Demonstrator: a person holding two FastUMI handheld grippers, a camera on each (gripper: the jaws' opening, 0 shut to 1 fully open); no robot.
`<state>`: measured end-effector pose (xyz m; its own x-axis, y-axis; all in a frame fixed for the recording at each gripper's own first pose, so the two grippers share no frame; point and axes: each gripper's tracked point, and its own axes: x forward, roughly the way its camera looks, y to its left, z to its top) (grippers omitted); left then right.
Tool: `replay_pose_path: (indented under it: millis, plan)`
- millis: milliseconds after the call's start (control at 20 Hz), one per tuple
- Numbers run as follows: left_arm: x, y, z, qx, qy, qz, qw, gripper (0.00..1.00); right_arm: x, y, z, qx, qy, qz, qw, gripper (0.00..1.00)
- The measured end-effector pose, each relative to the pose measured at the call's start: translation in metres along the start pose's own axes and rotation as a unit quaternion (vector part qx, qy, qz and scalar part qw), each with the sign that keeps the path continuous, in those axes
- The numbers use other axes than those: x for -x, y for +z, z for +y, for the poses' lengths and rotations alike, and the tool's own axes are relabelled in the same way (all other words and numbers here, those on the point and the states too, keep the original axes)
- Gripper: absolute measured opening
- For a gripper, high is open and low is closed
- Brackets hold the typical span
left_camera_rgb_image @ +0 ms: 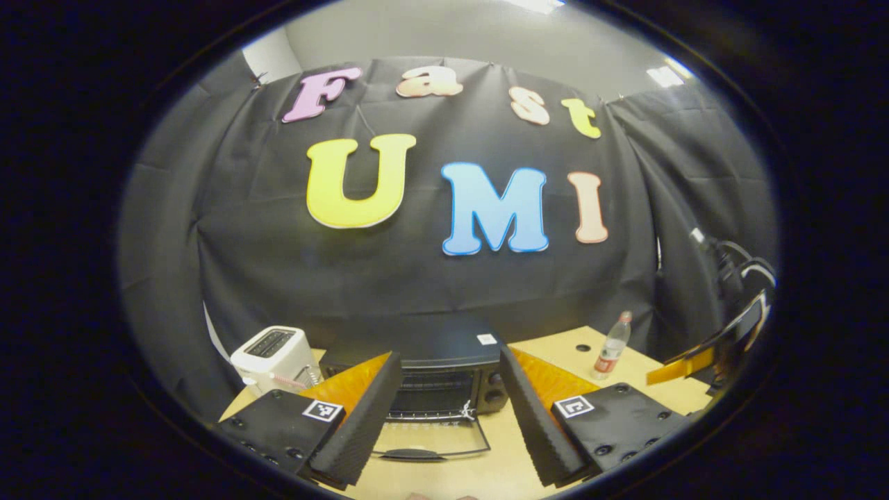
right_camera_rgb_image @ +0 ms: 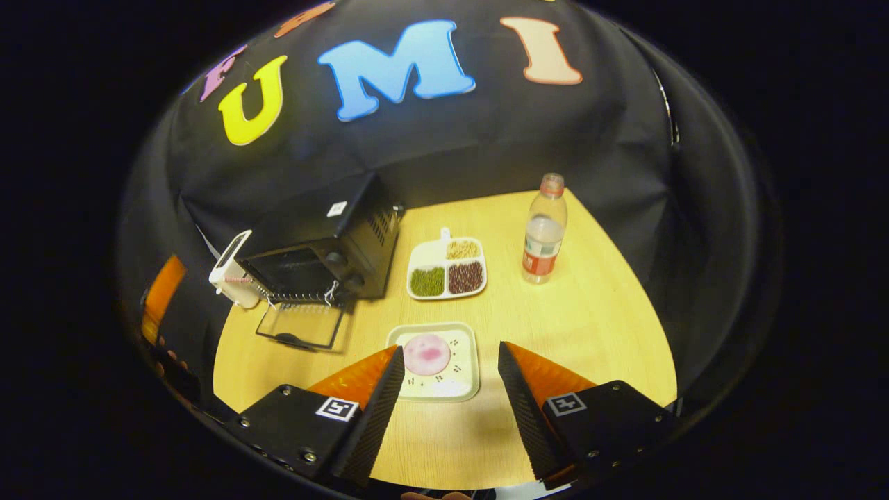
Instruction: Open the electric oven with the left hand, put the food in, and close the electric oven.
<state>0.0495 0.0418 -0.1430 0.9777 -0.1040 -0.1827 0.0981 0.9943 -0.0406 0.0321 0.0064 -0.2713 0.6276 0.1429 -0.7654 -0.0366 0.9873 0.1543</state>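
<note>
Oven (right_camera_rgb_image: 316,250): door (right_camera_rgb_image: 300,325) lay open at 10 o'clock
Food (right_camera_rgb_image: 426,353): on tray (right_camera_rgb_image: 467,380)
Left claw (left_camera_rgb_image: 450,406): released
Right claw (right_camera_rgb_image: 450,396): released

No text on any object is legible

One oven (right_camera_rgb_image: 316,253), one toaster (right_camera_rgb_image: 229,274), one bottle (right_camera_rgb_image: 544,232), two trays (right_camera_rgb_image: 436,361), two tongs (right_camera_rgb_image: 450,389).

Booth backdrop: black cloth wall (left_camera_rgb_image: 417,278), creased, hanging behind and around a light wooden table (right_camera_rgb_image: 597,326); above the cloth, a pale grey wall (left_camera_rgb_image: 444,35); above that wall, bright ceiling light panels (left_camera_rgb_image: 663,75), upper right of the cloth
</note>
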Motion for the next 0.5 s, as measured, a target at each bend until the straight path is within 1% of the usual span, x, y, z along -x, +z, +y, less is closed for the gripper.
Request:
replay_pose_path:
  millis: [150, 250, 350, 400, 500]
  plan:
    - [0.022, 0.029, -0.001, -0.004, 0.009, -0.028, 1.000, 0.99, -0.029, -0.010, -0.010, -0.016, 0.010, 0.062, 0.998, 0.83]
    - [0.036, 0.048, 0.000, -0.006, 0.018, -0.048, 0.999, 0.98, -0.047, -0.019, -0.016, -0.023, 0.010, 0.097, 0.995, 0.83]
    - [0.050, 0.063, 0.008, -0.022, 0.036, -0.067, 0.997, 0.98, -0.065, -0.029, -0.021, -0.017, 0.008, 0.127, 0.992, 0.83]
    - [0.055, 0.063, 0.008, -0.025, 0.040, -0.070, 0.996, 0.99, -0.072, -0.033, -0.022, -0.012, 0.005, 0.140, 0.990, 0.83]
    - [0.065, 0.064, 0.008, -0.019, 0.042, -0.063, 0.997, 0.95, -0.090, -0.042, -0.026, -0.005, 0.000, 0.164, 0.986, 0.83]
